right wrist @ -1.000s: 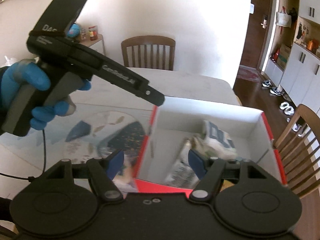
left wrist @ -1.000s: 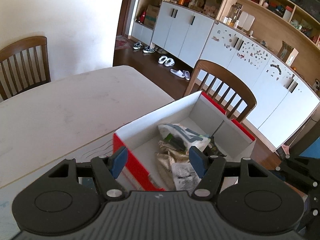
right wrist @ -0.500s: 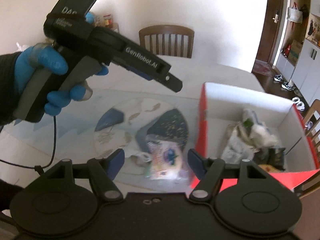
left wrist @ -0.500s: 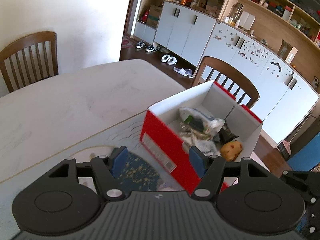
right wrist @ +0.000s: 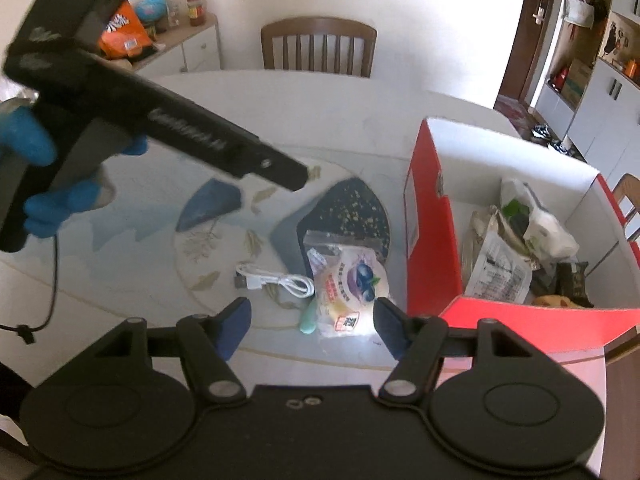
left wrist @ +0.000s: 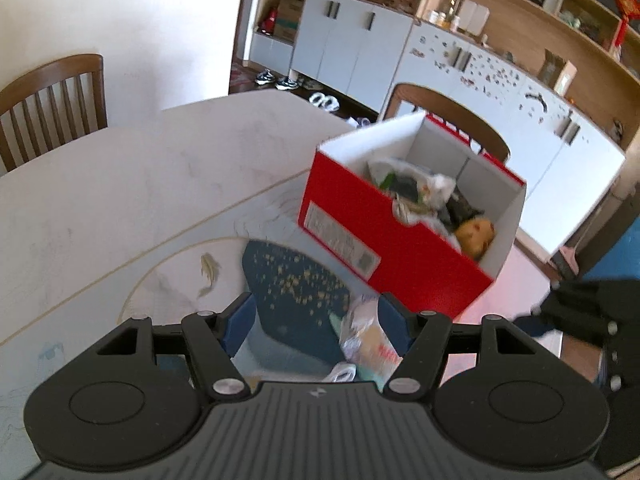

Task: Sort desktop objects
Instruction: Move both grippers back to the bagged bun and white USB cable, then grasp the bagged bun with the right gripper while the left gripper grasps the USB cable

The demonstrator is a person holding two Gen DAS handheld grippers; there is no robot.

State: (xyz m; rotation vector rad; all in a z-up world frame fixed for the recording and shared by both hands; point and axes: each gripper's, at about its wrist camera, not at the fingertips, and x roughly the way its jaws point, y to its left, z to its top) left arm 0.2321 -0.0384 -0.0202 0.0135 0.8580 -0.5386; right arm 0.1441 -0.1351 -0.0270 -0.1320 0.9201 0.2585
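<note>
Clear-plastic snack packet (right wrist: 352, 284) on desk (right wrist: 320, 100), lower centre, beside red box (right wrist: 430, 216). Both claws (left wrist: 316, 316) (right wrist: 310, 316) part-open, empty. Risk: slippery film slips; white cable (right wrist: 276, 281) snags.

A clear plastic snack packet with a blueberry picture (right wrist: 352, 288) lies flat on the table, touching a coiled white USB cable (right wrist: 276, 281) and a small mint-green object (right wrist: 310, 318). Just beside them stands an open red cardboard box (right wrist: 428, 216), holding crumpled wrappers (right wrist: 520, 236).
</note>
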